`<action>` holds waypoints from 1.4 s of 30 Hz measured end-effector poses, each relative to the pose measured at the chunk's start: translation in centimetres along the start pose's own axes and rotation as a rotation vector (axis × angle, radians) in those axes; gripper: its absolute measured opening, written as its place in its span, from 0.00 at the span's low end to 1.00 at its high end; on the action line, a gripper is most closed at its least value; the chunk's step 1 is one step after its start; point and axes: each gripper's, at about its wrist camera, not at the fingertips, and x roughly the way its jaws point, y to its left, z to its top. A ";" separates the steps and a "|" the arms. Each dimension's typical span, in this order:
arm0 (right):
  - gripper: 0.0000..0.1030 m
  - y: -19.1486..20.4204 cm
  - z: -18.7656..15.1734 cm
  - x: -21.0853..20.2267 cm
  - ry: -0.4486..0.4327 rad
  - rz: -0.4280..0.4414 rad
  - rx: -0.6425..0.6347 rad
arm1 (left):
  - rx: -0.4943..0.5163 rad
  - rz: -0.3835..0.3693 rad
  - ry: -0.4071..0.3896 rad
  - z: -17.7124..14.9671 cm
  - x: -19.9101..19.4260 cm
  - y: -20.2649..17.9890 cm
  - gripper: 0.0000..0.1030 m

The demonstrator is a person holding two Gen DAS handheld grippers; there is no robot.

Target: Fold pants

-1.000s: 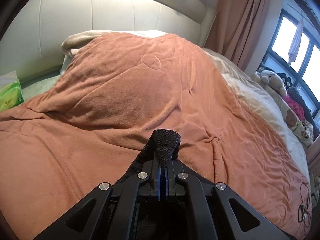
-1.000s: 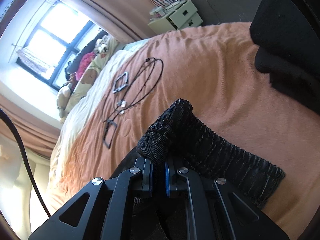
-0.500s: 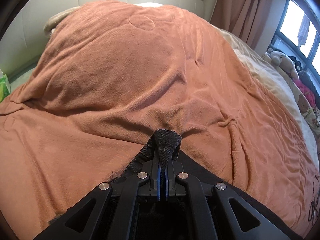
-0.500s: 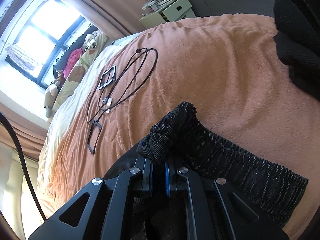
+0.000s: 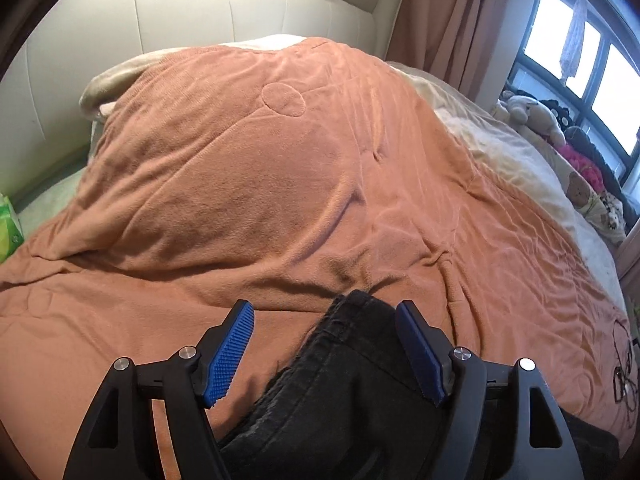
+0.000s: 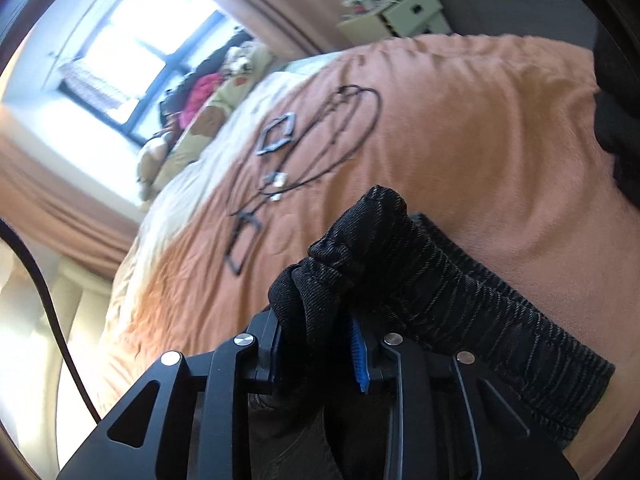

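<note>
Black pants (image 5: 352,380) lie on the orange blanket (image 5: 280,180). My left gripper (image 5: 324,312) is open wide and its jaws are opening. A folded edge of the pants rests between its blue pads (image 5: 232,352), loose on the bed and close to the right-hand pad. In the right wrist view the ribbed waistband of the pants (image 6: 460,280) runs off to the right. My right gripper (image 6: 316,320) has its jaws opening, with a bunched corner of the cloth still standing between them and a gap showing at the right pad.
A cream headboard (image 5: 200,20) and a green pack (image 5: 8,228) lie past the left gripper. Black cables and frames (image 6: 340,132) lie on the blanket (image 6: 480,120). Other dark clothing (image 6: 616,140) sits at the right edge. Stuffed toys (image 5: 532,112) line the window side.
The left gripper went from shut on the pants edge to wide open, and the cloth dropped onto the blanket. The right gripper's pads have parted around the bunched cloth.
</note>
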 end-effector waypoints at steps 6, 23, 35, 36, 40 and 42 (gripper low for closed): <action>0.64 0.8 0.3 -3.0 -0.059 0.089 -0.058 | 0.023 0.014 0.004 -1.5 -2.5 1.8 0.73; 0.80 4.6 -3.2 -7.3 -0.047 0.013 -0.362 | 0.050 -0.026 0.076 -8.7 -7.8 5.9 0.73; 0.80 9.3 -6.6 -6.0 0.104 -0.067 -0.691 | 0.034 -0.040 0.110 -10.9 -7.7 7.7 0.73; 0.80 9.5 -6.5 -5.3 0.117 -0.071 -0.706 | 0.027 -0.041 0.114 -11.0 -7.4 7.7 0.73; 0.80 11.1 -7.4 -2.7 0.175 -0.087 -0.787 | -0.023 -0.073 0.143 -11.7 -5.8 8.0 0.68; 0.80 12.0 -7.6 -1.2 0.202 -0.088 -0.824 | -0.036 -0.079 0.156 -11.9 -5.1 8.0 0.65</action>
